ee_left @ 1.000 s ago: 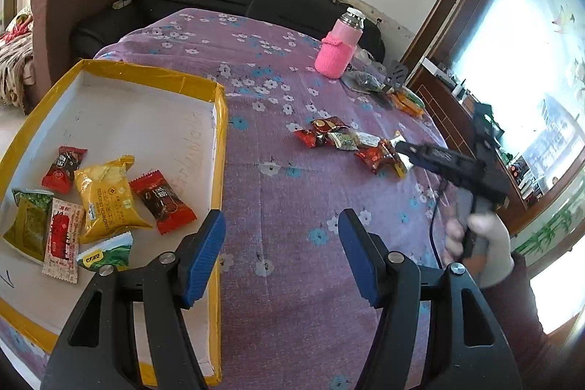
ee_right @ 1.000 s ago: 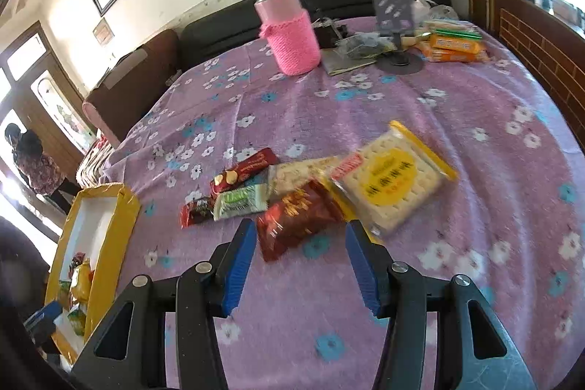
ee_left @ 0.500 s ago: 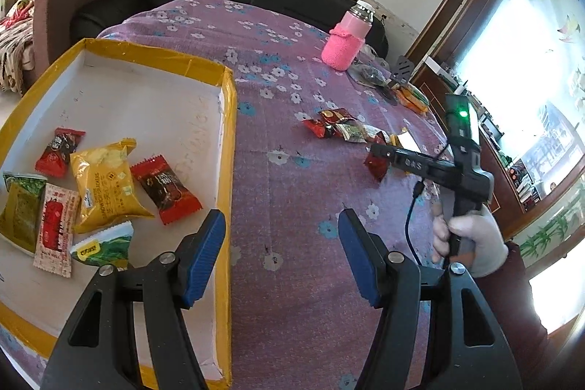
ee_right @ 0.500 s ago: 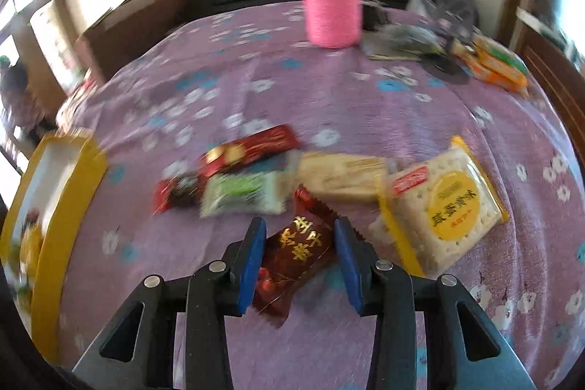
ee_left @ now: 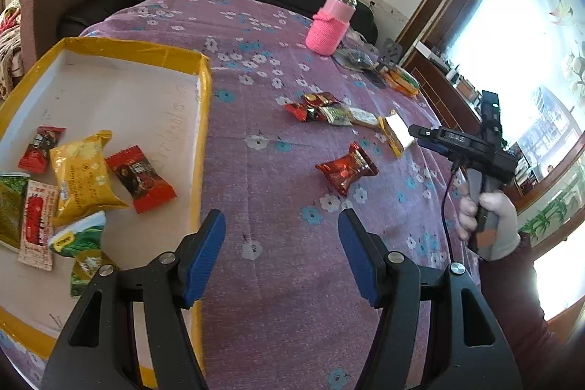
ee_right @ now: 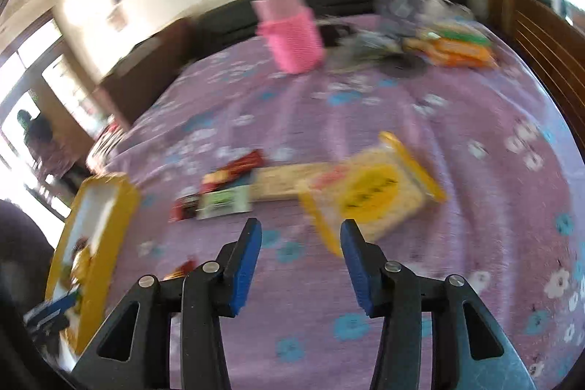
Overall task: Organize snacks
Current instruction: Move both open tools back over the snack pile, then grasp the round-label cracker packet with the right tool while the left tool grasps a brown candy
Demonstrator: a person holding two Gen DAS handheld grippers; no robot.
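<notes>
My right gripper (ee_right: 300,245) hangs above the purple flowered cloth (ee_left: 278,35) with its jaws having just been opening and nothing between them; the dark red candy (ee_left: 346,167) lies loose on the cloth, apart from the row of snacks (ee_left: 331,112) and the yellow cracker pack (ee_right: 373,192). My left gripper (ee_left: 281,243) stands half open and empty beside the yellow-rimmed tray (ee_left: 203,119) (its wrappers lie flat inside). A pink bottle (ee_left: 331,24) stands further back.
</notes>
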